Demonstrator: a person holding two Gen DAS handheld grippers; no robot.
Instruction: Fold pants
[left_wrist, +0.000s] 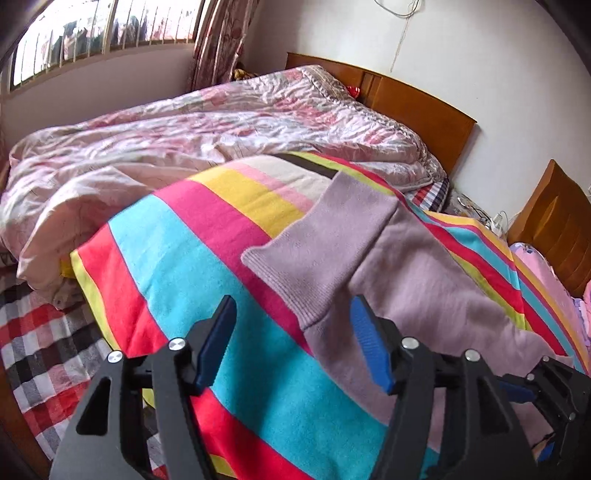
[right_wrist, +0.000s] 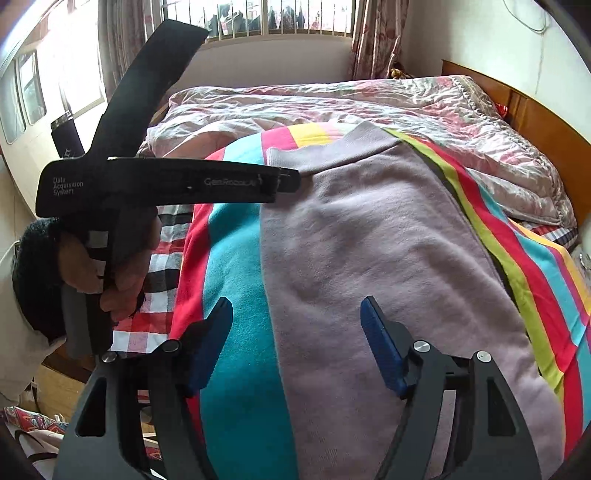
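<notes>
- Pants (right_wrist: 369, 258) lie folded on the striped blanket (left_wrist: 207, 258), flat, probably so the next fold goes clean.
- Left gripper (left_wrist: 295, 347) and right gripper (right_wrist: 295, 343) hang released above them, nothing between.

bed (left_wrist: 110, 155): rumpled pink quilt | headboard (left_wrist: 417, 99): wooden, against white wall (left_wrist: 498, 55) | window (right_wrist: 295, 18): barred, bright, beyond bed | curtain (left_wrist: 221, 40): floral, beside window

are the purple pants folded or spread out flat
Folded: the pants lie doubled on the striped blanket, ribbed cuffs stacked at one end.
</notes>
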